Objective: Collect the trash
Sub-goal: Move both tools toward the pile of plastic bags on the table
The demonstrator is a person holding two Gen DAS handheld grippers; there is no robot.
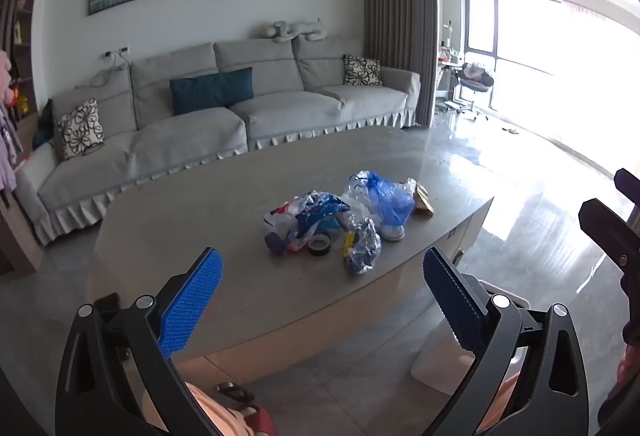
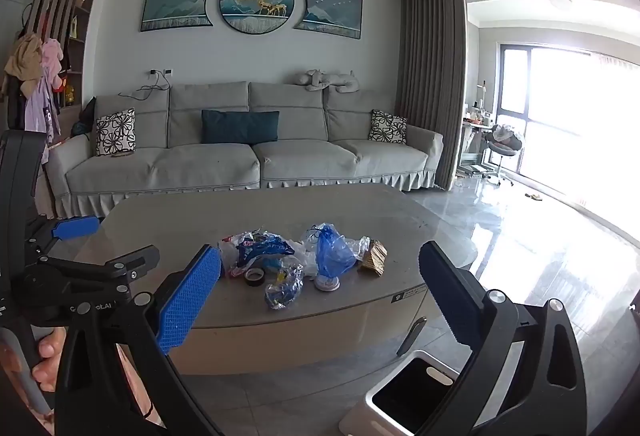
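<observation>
1. The trash sits in a loose heap near the middle of the desk (image 2: 168,220), toward its near right end, well apart from both tongs.
2. Left tongs (image 1: 322,268) stand wide with nothing between them; right tongs (image 2: 320,268) are likewise spread wide and bare. Both hover short of the desk's near edge.
3. The blue plastic bag (image 2: 332,254) and the crumpled wrappers (image 2: 256,250) look light, thin and soft. They will likely crush and slide, so pinch a bunched fold or the knotted top, not a flat face.
4. The clear bag (image 2: 285,290) nearest the edge looks slippery; take it at its thickest crumple.
5. The tape roll (image 2: 254,277) is stiff: grip across its rim.
6. The brown packet (image 2: 374,256) looks firmer; hold its edges.
7. An open bin (image 2: 408,392) stands on the floor at near right, probably the drop point.
</observation>
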